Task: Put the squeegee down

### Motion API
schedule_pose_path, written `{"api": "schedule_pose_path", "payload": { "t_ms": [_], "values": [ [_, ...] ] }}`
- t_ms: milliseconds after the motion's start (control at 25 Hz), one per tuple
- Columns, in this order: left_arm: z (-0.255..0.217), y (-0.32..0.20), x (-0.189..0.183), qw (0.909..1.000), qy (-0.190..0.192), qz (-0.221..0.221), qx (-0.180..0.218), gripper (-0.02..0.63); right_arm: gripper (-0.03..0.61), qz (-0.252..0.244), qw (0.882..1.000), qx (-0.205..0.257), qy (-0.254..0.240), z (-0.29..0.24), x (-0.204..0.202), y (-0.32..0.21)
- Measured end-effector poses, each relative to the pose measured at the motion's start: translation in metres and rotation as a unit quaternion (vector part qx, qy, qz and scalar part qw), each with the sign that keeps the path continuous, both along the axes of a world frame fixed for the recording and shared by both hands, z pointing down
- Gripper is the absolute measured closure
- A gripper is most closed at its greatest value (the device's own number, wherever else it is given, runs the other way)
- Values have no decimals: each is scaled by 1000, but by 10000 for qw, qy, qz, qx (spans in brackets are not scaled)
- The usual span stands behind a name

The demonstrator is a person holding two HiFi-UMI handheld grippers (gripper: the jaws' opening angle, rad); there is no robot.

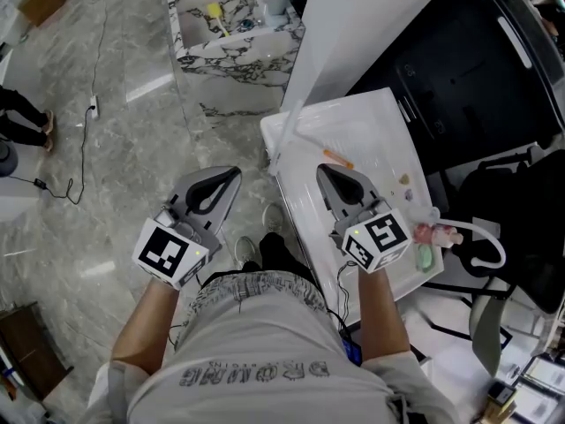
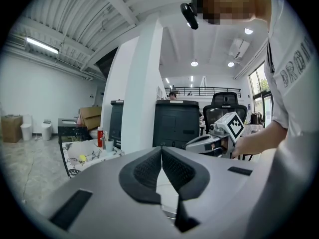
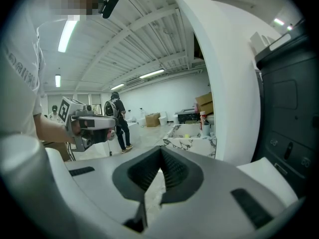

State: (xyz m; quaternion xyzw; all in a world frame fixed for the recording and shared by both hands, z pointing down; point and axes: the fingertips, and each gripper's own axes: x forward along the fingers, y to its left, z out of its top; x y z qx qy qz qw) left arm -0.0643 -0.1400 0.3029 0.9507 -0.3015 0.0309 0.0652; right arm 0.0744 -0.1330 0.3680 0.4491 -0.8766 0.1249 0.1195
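Squeegee point(image 1: 441, 233) on white table point(image 1: 371, 122), just beside right gripper point(image 1: 328, 171); jaws closed, empty.

only a bystander's legs point(image 1: 22, 117) at the left edge; tiny indistinct orange item point(image 1: 338, 159) on white board point(image 1: 371, 122)

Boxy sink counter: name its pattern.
The sink counter is white with black marble veining, clearest in the head view.

Grey marble floor point(image 1: 124, 51), marbled washstand point(image 1: 238, 60), white pillar point(image 2: 142, 83), black cabinet point(image 2: 177, 126), strip light point(image 2: 44, 45) under ribbed ceiling point(image 2: 89, 14).
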Motion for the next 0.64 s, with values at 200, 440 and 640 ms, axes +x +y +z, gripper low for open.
{"api": "schedule_pose_path", "payload": {
  "t_ms": [200,440,640],
  "values": [
    [0,1,1,10000,-6,-16,2,594,574,-12,10000,9,-25,-1,1,1],
    [0,3,2,10000,-28,-22,-11,594,574,-29,10000,27,-24,-2,2,2],
    [-1,3,2,10000,-33,-18,2,594,574,-58,10000,8,-38,-2,2,2]
  ]
}}
